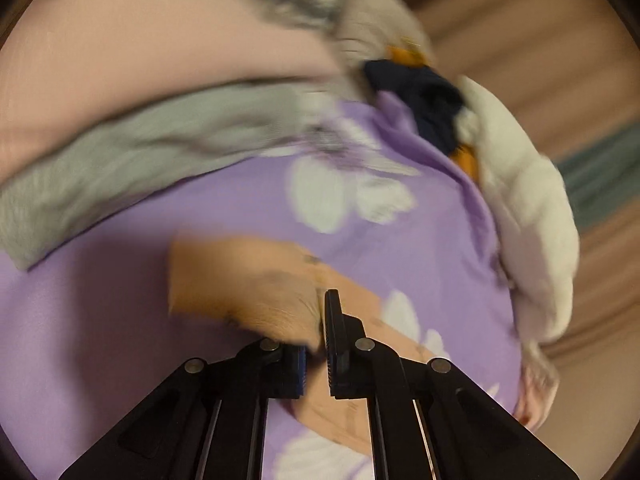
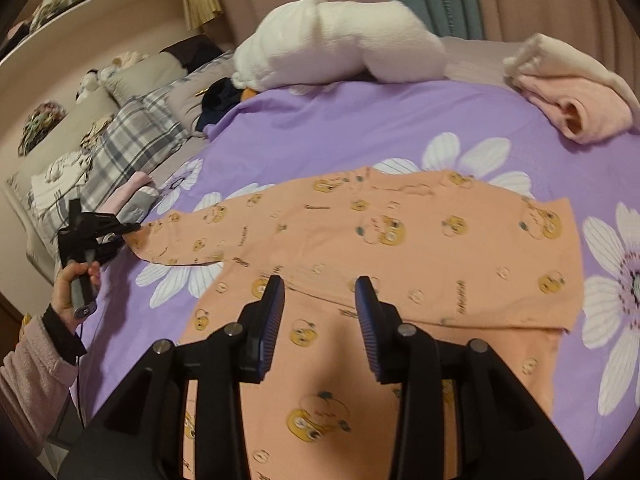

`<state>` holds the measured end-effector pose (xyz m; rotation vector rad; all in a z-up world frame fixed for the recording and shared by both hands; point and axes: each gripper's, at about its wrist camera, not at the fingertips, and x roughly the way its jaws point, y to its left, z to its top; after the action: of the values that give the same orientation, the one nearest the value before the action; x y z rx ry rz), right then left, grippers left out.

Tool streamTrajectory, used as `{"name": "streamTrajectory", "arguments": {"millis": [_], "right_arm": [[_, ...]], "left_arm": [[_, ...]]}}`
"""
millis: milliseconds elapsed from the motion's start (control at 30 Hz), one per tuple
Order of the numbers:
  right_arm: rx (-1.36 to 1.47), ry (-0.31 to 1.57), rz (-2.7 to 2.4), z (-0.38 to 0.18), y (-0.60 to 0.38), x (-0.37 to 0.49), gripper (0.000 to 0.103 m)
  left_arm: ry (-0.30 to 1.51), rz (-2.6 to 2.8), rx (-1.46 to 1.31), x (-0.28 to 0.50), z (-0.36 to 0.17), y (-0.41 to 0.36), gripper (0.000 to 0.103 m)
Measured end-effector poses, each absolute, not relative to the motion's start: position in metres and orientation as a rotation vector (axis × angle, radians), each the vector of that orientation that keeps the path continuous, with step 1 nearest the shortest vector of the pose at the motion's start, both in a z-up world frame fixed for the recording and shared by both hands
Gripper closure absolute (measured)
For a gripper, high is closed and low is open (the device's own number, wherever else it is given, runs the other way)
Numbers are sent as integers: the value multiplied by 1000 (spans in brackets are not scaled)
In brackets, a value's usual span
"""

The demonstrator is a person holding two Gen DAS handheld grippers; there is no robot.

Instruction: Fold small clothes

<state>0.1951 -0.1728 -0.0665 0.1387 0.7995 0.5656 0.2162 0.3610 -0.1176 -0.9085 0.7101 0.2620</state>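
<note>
An orange child's top (image 2: 400, 248) with yellow cartoon prints lies spread on a purple flowered bedsheet (image 2: 360, 128). Its left sleeve (image 2: 180, 236) stretches out to the left. My left gripper (image 2: 124, 228) is shut on the sleeve's cuff. In the blurred left wrist view the gripper (image 1: 316, 344) pinches the orange sleeve (image 1: 240, 280) between its pads. My right gripper (image 2: 320, 304) is open and empty, hovering over the top's lower body.
A white plush toy (image 2: 340, 48) lies at the bed's far side. A folded pink and cream fleece (image 2: 576, 92) sits at the far right. Plaid and grey pillows (image 2: 132, 128) lie at the left. A dark garment (image 2: 218, 100) lies by the plush.
</note>
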Motion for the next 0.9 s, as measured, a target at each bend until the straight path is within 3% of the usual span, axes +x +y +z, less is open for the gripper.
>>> {"name": "streamTrajectory", "arguments": {"millis": [233,400,633,833,900], "right_arm": [[231,809,514,-74,-212,186,64],[287,812,485,-78,-235,179,64],[392,833,423,-92,-279,172,64],[425,870,375,-107,-303,169,58],[439,875,360,-110,-309,168,57]], "left_arm": [[687,-16,-623,251,-23,235,98],[713,-200,-505,268,5,131,98],[863,-306,-291,288,-37,-16,98],[1058,-375,-178,287,-95,-79,98],[1110,-395,-147,281,-105,-87,85]]}}
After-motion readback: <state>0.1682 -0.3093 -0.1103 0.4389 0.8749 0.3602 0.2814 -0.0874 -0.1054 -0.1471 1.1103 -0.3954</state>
